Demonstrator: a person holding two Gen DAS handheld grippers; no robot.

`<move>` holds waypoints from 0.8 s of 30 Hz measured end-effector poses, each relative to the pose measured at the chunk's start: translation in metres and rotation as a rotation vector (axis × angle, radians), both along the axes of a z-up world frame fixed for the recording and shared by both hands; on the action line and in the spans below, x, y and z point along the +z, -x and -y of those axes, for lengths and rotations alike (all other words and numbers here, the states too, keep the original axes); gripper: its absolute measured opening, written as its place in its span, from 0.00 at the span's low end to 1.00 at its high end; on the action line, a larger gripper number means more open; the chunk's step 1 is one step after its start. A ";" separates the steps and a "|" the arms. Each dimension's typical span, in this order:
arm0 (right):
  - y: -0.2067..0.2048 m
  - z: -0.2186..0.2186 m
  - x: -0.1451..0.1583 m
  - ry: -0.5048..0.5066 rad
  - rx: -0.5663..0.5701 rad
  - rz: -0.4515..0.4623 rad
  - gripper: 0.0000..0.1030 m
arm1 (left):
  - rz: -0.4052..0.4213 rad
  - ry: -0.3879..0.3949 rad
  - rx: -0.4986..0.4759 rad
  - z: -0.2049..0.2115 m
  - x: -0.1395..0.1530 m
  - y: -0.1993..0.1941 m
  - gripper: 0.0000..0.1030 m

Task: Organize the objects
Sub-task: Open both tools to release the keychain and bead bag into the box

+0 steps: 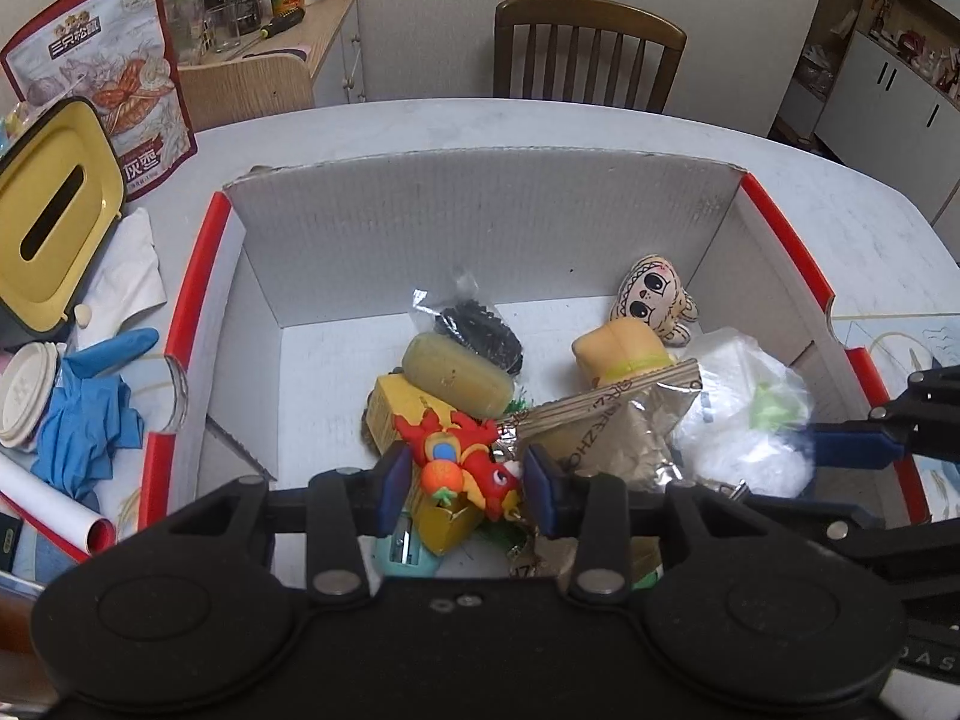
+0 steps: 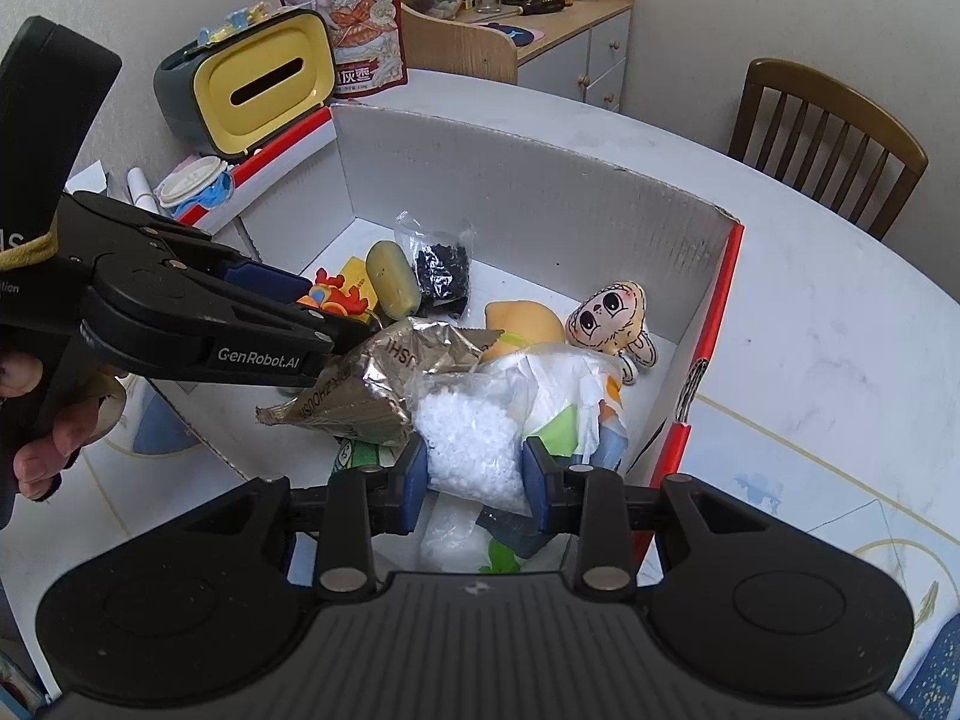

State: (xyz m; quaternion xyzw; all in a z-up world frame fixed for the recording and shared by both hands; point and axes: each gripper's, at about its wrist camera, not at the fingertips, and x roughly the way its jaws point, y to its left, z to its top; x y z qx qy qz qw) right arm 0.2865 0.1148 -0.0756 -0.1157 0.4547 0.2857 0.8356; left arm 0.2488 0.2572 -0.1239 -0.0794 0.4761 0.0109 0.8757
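From the left wrist, the left gripper [image 1: 465, 483] stands with its blue pads on either side of a glossy red dragon-shaped toy [image 1: 465, 456], apparently clamped on it, inside the white corrugated cardboard box with red edges [image 1: 480, 228]. An olive rounded bar [image 1: 456, 373] lies on a yellow carton [image 1: 399, 405] behind.

From the right wrist, the right gripper [image 2: 475, 483] pinches a clear plastic bag of white granules [image 2: 471, 441] beside a crinkled foil pouch [image 2: 384, 384]. A cream plush doll [image 2: 609, 315] rests near the right wall.
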 end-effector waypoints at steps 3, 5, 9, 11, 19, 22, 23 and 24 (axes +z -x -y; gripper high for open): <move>0.002 0.002 0.003 -0.014 -0.004 0.011 0.50 | -0.002 0.001 0.004 0.000 0.000 0.001 0.38; 0.004 0.004 0.006 -0.024 -0.008 0.009 0.51 | 0.000 0.007 0.007 -0.001 0.001 0.003 0.39; 0.007 0.009 0.014 -0.045 -0.023 0.014 0.54 | 0.016 0.009 0.005 -0.001 0.005 0.008 0.41; 0.009 0.012 0.019 -0.066 -0.030 0.015 0.54 | 0.025 0.013 0.006 -0.001 0.008 0.012 0.41; 0.022 0.026 0.041 -0.157 -0.068 0.050 0.59 | 0.094 0.007 0.004 0.004 0.028 0.032 0.58; 0.027 0.031 0.049 -0.189 -0.086 0.064 0.62 | 0.116 0.012 0.005 0.006 0.036 0.039 0.61; 0.028 0.033 0.051 -0.199 -0.090 0.070 0.62 | 0.124 0.011 0.004 0.006 0.039 0.042 0.62; 0.030 0.034 0.053 -0.208 -0.093 0.075 0.63 | 0.133 0.009 0.003 0.007 0.042 0.045 0.63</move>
